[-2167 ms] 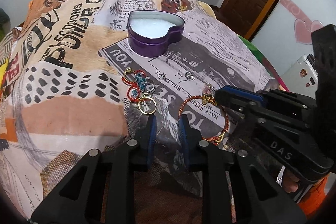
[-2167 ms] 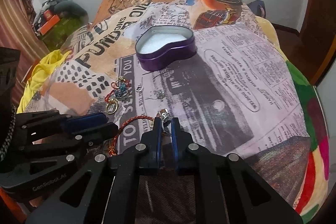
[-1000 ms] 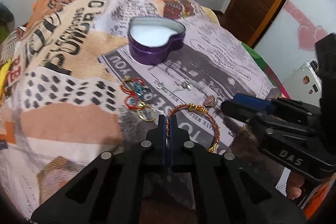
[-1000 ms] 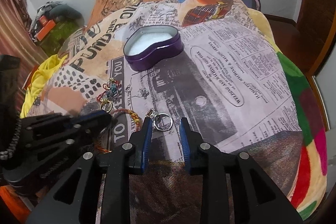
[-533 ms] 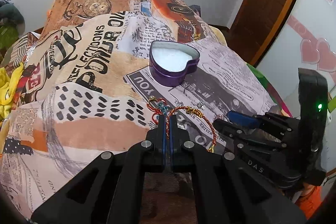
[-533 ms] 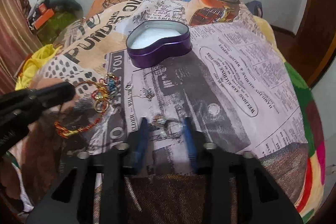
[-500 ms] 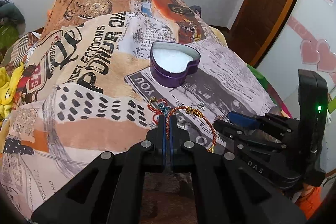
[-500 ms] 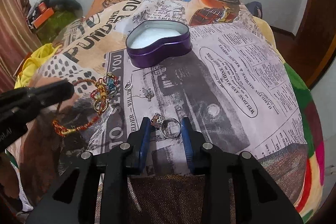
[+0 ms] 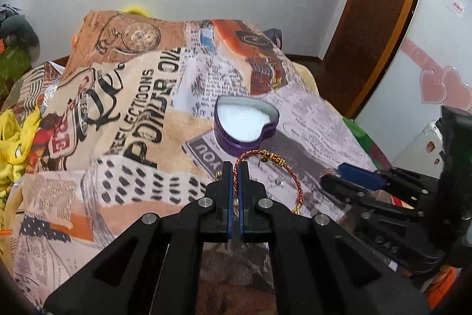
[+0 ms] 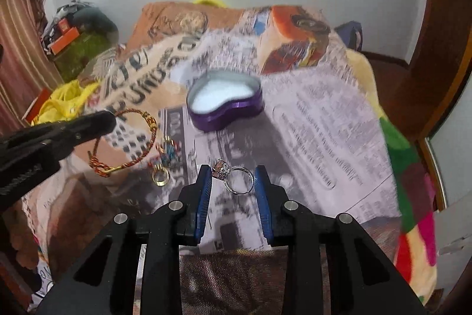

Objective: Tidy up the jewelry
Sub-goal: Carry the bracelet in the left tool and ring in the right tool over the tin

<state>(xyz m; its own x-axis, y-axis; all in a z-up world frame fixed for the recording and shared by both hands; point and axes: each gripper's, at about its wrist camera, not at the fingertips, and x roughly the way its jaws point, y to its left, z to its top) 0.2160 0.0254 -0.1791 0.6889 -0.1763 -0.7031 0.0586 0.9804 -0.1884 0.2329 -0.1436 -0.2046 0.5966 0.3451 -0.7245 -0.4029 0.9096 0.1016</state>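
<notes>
Left gripper (image 9: pixel 235 176), blue-padded fingers pressed together on a braided red-and-gold bracelet (image 9: pixel 267 160), loop lifted clear of the bed's newspaper-print blanket (image 9: pixel 124 120). Right gripper (image 10: pixel 233 182), fingers clamped across a silver ring (image 10: pixel 239 179) with a pinkish stone, the stone against the left pad and the band against the right one. Farther off, centre, a purple heart-shaped tin (image 10: pixel 225 105), open, white inside. On the blanket near left, a tangle of gold rings and blue beads (image 10: pixel 165 158), blurred.

Red-gold bracelet (image 9: pixel 267 164) and seemingly silver ring (image 10: pixel 237 179) lifted off bedspread.
</notes>
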